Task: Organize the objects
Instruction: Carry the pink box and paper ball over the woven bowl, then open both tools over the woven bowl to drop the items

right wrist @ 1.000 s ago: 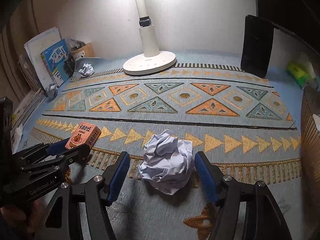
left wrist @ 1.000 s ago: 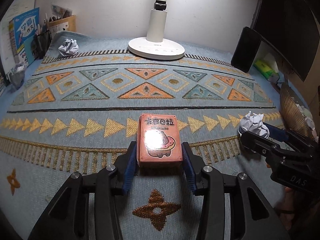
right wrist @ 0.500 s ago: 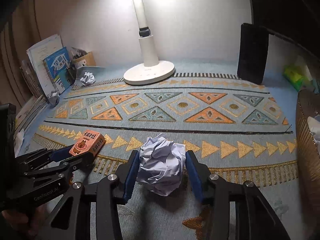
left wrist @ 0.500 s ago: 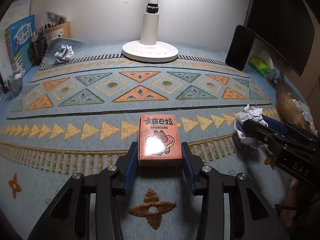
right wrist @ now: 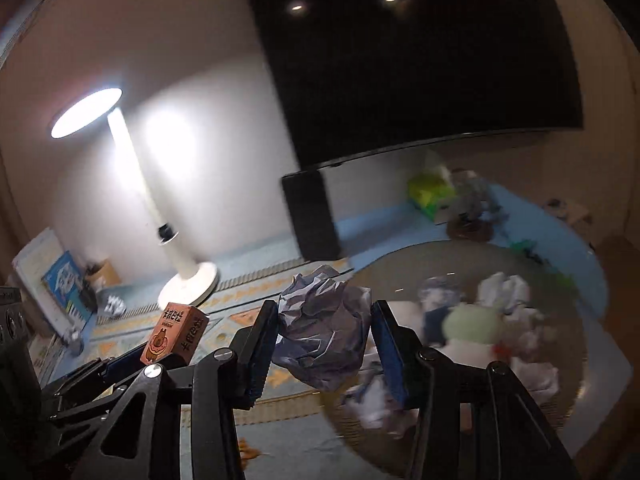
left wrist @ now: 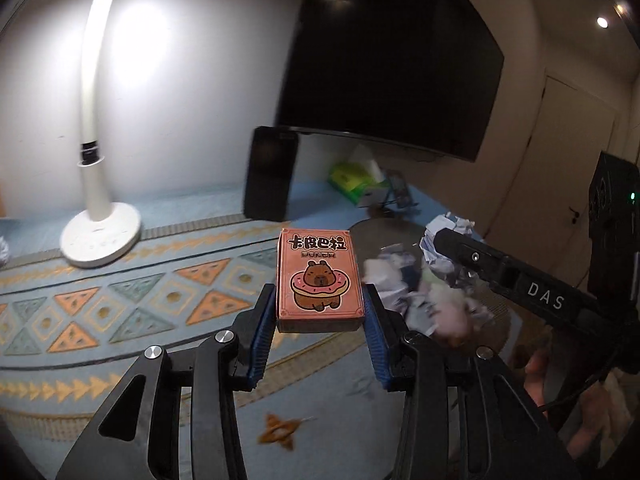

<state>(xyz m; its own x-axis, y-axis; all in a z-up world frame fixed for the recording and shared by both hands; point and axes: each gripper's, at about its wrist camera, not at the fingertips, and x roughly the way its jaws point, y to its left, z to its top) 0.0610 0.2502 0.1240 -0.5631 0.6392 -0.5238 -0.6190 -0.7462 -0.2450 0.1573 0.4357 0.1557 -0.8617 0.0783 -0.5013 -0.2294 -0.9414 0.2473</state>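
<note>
My left gripper is shut on a pink card box printed with a capybara in a donut, held up off the patterned mat. The right gripper is shut on a crumpled paper ball, also lifted. In the right wrist view the card box shows at lower left in the left gripper. In the left wrist view the right gripper reaches in from the right, over a round basket holding crumpled paper. The same basket lies just right of the paper ball.
A white desk lamp stands at the back left. A black upright speaker and a large dark monitor are behind. A green tissue pack lies at the back right. Books and another paper ball sit far left.
Both grippers have risen from the mat and swung right toward the basket, carrying the card box and the paper ball. The right gripper has closed tighter on the ball.
</note>
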